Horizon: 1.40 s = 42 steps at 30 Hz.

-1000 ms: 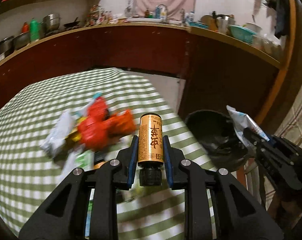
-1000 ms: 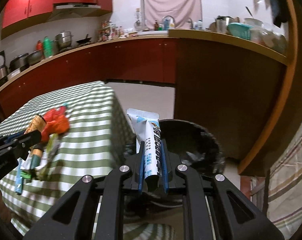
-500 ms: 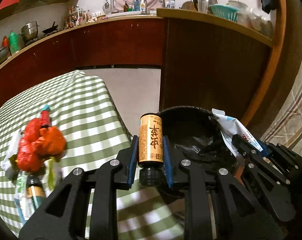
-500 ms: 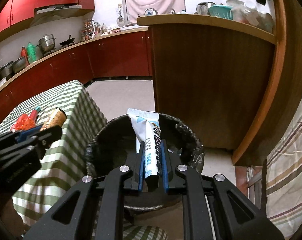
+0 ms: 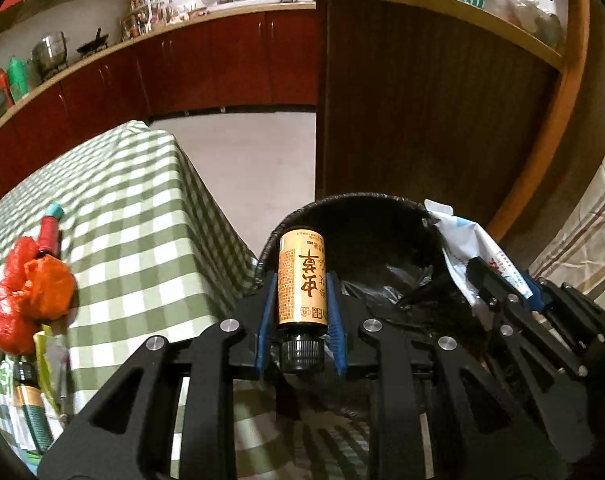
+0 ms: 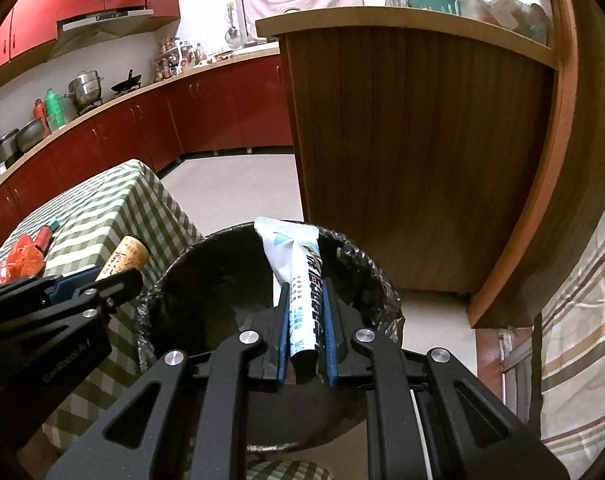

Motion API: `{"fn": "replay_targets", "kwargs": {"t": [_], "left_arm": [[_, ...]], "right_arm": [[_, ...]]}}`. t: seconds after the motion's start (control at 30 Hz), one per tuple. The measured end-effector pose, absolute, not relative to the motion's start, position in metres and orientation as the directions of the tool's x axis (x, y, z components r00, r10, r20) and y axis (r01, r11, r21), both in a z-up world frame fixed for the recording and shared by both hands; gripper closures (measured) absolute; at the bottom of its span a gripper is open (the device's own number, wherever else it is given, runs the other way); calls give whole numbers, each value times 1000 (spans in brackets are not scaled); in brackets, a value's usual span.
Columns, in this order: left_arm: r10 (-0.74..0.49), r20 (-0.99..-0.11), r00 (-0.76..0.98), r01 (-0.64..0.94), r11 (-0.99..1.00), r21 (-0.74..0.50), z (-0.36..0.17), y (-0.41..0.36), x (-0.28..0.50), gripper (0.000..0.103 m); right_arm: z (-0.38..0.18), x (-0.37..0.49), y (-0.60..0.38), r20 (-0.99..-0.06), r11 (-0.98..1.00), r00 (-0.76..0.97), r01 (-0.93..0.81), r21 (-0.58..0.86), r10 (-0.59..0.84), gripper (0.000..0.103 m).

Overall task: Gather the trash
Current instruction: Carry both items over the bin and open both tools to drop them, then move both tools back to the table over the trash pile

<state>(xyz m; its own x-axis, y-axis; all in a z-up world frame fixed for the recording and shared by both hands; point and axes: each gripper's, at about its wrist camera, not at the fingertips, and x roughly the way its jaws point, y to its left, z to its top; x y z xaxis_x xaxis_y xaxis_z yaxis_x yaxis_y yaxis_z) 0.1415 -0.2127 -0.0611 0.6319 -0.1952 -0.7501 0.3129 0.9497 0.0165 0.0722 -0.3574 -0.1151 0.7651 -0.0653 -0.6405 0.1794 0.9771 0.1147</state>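
Observation:
My left gripper (image 5: 301, 280) is shut on a small amber bottle with a yellow label (image 5: 302, 278), held at the near left rim of the black-lined trash bin (image 5: 366, 208). My right gripper (image 6: 305, 292) is shut on a white and blue toothpaste tube (image 6: 302, 276), held over the open bin (image 6: 222, 248). The right gripper with the tube also shows in the left wrist view (image 5: 498, 284). The left gripper with the bottle also shows in the right wrist view (image 6: 114, 276).
A green-checked table (image 5: 142, 216) stands left of the bin, with an orange-red plastic bag (image 5: 30, 296), a red bottle (image 5: 50, 228) and other wrappers at its left. A wooden counter (image 6: 414, 160) rises behind the bin. A striped cloth (image 6: 574, 320) hangs on the right.
Both grippers have swung right from the table to the bin, still holding the bottle and the tube. The bin has come closer and lies under them now.

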Motion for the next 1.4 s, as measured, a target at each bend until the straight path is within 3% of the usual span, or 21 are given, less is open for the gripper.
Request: {"fn": "replay_targets", "kwargs": {"t": [0.33, 0.47, 0.77, 1.07, 1.4], "left_arm": [[-186, -759, 624, 307, 951, 19, -61, -220, 148, 78], [-181, -755, 630, 291, 957, 13, -60, -219, 149, 58], [-176, -745, 644, 274, 962, 10, -56, -211, 146, 54], [-158, -701, 696, 264, 963, 45, -29, -180, 119, 40], [-48, -675, 736, 154, 983, 98, -5, -95, 78, 37]], "right_arm": [[-122, 81, -365, -660, 977, 749, 179, 120, -56, 86], [-122, 80, -365, -664, 975, 745, 188, 116, -65, 84], [-109, 72, -366, -645, 969, 758, 218, 113, -95, 75], [-86, 58, -346, -620, 971, 780, 207, 121, -88, 64], [-67, 48, -283, -596, 988, 803, 83, 128, 9, 62]]}}
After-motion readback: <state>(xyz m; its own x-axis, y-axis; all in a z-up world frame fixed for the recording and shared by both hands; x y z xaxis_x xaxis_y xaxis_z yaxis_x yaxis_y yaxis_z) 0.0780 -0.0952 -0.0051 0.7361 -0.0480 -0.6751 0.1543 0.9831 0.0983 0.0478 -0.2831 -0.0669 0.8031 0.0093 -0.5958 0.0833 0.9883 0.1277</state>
